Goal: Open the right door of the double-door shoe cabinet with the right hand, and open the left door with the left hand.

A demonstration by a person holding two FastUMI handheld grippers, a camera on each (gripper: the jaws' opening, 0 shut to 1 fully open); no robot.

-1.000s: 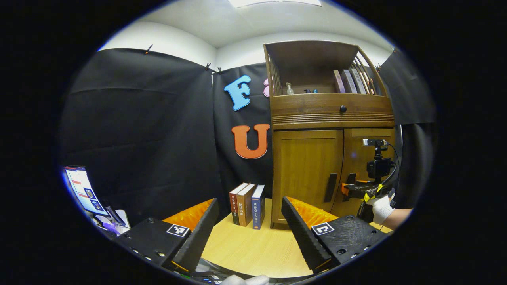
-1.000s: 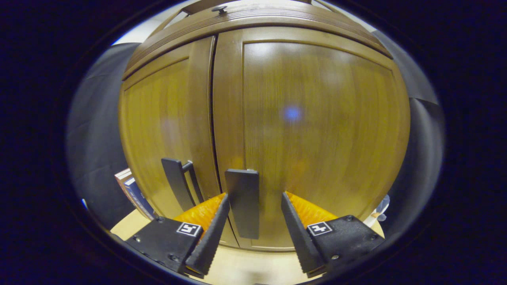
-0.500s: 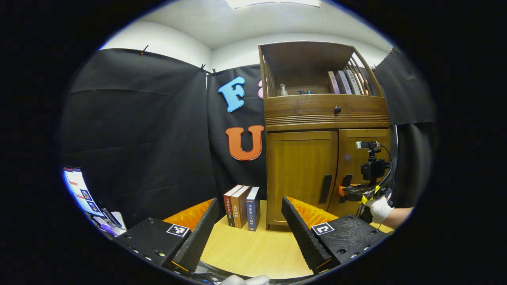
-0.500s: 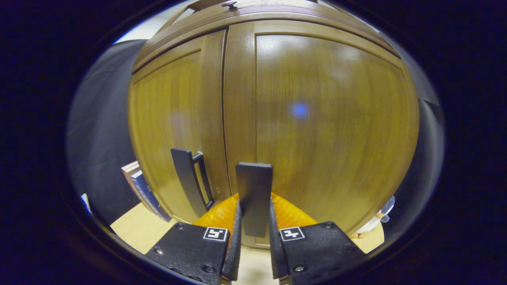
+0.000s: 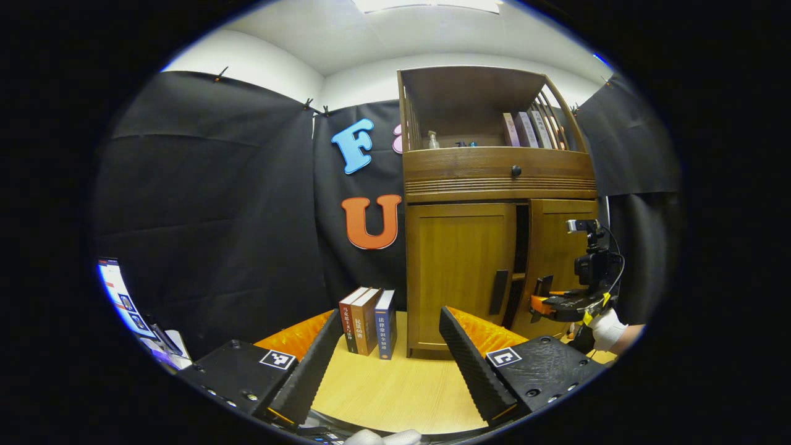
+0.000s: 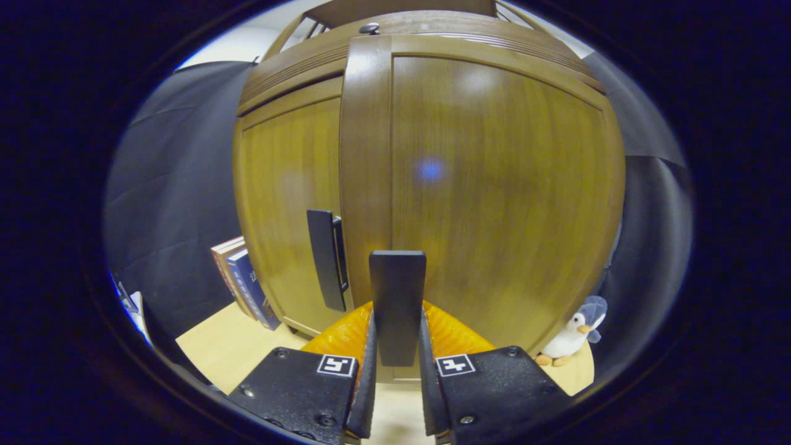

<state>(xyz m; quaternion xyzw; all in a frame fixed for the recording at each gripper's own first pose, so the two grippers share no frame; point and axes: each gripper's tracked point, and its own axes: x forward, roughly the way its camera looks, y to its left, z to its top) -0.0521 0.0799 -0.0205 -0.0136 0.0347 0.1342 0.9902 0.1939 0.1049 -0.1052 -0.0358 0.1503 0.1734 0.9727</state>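
Observation:
A wooden shoe cabinet (image 5: 494,179) stands on the table. Its right door (image 6: 494,185) (image 5: 559,259) is swung partly out, leaving a dark gap beside the closed left door (image 5: 460,266) (image 6: 287,204). My right gripper (image 6: 397,346) is shut on the right door's dark handle (image 6: 397,303); in the left gripper view the right gripper (image 5: 547,300) shows at that door, held by a gloved hand (image 5: 605,327). My left gripper (image 5: 389,358) hangs open over the table, well short of the left door's handle (image 5: 498,292) (image 6: 324,258).
Three books (image 5: 368,321) stand left of the cabinet on the wooden table (image 5: 395,395). A plush penguin (image 6: 571,334) sits at the cabinet's right. A screen (image 5: 120,300) glows at far left. Books and small bottles fill the top shelf (image 5: 482,133).
My right gripper closed on the right door's handle, then pulled the door partly open. The left gripper stayed open and drifted slightly.

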